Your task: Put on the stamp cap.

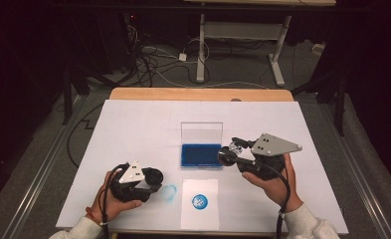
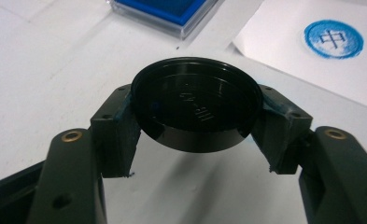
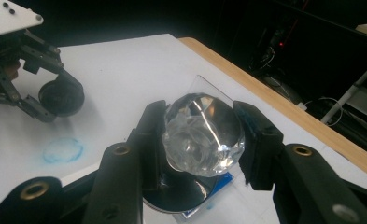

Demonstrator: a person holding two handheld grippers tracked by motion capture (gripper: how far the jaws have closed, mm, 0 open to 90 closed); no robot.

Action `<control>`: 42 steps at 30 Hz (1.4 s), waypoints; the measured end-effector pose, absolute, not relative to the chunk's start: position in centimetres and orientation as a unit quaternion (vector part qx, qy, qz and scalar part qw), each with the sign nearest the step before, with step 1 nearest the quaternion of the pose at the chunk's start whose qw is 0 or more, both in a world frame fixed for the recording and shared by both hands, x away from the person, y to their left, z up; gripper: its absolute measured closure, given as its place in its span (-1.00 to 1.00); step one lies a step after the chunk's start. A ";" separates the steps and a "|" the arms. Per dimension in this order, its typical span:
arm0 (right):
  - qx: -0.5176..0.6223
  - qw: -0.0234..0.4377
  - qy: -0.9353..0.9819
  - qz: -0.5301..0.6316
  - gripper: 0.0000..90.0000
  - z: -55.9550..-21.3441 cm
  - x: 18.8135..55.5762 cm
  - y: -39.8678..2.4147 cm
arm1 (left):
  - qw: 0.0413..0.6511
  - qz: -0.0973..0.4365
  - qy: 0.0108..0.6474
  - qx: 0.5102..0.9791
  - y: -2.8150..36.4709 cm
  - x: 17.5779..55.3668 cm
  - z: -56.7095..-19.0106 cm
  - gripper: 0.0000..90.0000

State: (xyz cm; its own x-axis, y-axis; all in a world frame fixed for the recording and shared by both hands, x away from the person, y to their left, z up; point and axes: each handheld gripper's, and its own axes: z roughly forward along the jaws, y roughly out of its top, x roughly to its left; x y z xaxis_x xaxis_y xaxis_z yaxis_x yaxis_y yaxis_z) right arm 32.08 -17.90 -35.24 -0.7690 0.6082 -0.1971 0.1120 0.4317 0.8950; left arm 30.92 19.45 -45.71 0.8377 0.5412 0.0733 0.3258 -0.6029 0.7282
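White table point(image 1: 133, 119): L gripper point(image 2: 195, 126) grips black cap point(image 2: 195, 102), R gripper point(image 3: 202, 140) clamps stamp point(image 3: 202, 133).

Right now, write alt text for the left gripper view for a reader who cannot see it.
The left gripper clamps a round black cap by its rim between its two jaws, above a white table. Behind it lie a blue ink pad in a clear case and a white paper bearing a round blue stamp print.

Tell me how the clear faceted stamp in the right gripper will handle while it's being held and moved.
The clear faceted stamp looks hard and glossy, so it probably won't flex but may slip between the right gripper's jaws. Its rounded knob gives little flat contact, so it might twist. Set down sideways, it would likely roll.
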 end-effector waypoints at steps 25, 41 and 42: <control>0.182 0.218 0.819 0.499 0.28 -36.0 32.0 -13.3 | 0.414 0.125 0.194 0.881 13.7 31.3 -44.3 -0.18; 0.164 0.175 0.831 0.502 0.28 -37.4 31.4 -10.6 | 0.449 0.121 0.183 0.866 11.3 31.0 -43.6 -0.18; 0.164 0.175 0.832 0.501 0.28 -37.4 31.4 -10.5 | 0.451 0.123 0.183 0.865 11.3 31.0 -43.5 -0.18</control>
